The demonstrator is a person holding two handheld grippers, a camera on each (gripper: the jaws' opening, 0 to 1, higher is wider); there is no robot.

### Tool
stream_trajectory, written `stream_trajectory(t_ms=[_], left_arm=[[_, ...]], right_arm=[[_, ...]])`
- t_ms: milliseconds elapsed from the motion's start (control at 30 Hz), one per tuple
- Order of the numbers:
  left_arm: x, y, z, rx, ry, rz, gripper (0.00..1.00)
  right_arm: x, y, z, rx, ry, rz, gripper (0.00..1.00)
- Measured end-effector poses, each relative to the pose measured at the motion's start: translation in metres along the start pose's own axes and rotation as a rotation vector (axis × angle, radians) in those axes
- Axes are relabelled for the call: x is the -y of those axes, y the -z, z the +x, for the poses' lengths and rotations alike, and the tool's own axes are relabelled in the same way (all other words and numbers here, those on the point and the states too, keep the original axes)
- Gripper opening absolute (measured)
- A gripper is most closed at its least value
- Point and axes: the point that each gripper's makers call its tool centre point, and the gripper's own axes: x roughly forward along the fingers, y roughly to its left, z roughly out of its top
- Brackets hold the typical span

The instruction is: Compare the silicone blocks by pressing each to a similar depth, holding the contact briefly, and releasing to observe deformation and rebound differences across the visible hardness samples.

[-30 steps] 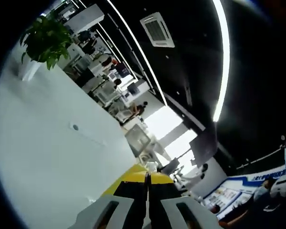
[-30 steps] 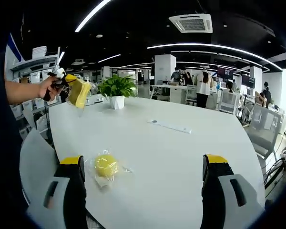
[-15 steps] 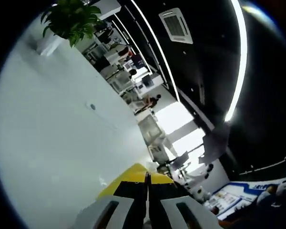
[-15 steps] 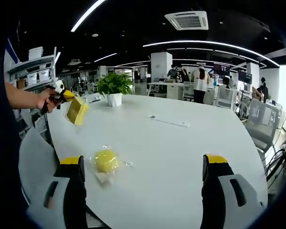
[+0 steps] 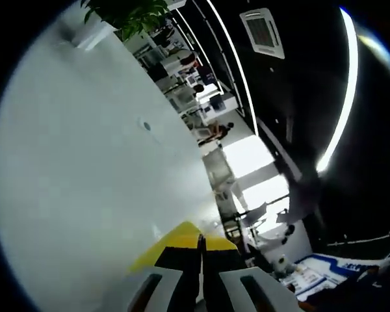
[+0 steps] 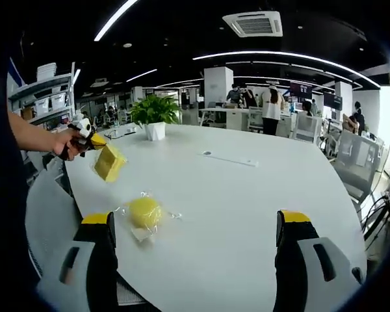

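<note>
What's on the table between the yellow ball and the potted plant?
Bare white table, seen in the right gripper view, between the ball and plant.

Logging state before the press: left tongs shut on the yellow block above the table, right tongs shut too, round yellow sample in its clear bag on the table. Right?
Not quite: the right tongs are open, their jaws standing wide apart in the right gripper view. The rest holds: the left tongs are shut on the yellow block above the white table, and the round yellow sample lies in its clear bag on the table.
</note>
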Motion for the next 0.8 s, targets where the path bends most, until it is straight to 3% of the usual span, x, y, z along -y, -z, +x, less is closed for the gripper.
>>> stream_trajectory(t_ms=[533,733,800], left_arm=[[-0.047,0.006,0.011,-0.027,-0.096,-0.058,0.00],[-0.065,0.009,0.012,-0.049,-0.182,0.014,0.00],[-0.069,0.007,0.012,-0.044,-0.191,0.005,0.00]], right_arm=[[0.002,0.017,-0.004,-0.021,0.014,0.053,0.96],[-0.001,0.021,-0.003,-0.028,0.012,0.072,0.96],[-0.002,0.022,-0.003,-0.031,0.012,0.073,0.96]])
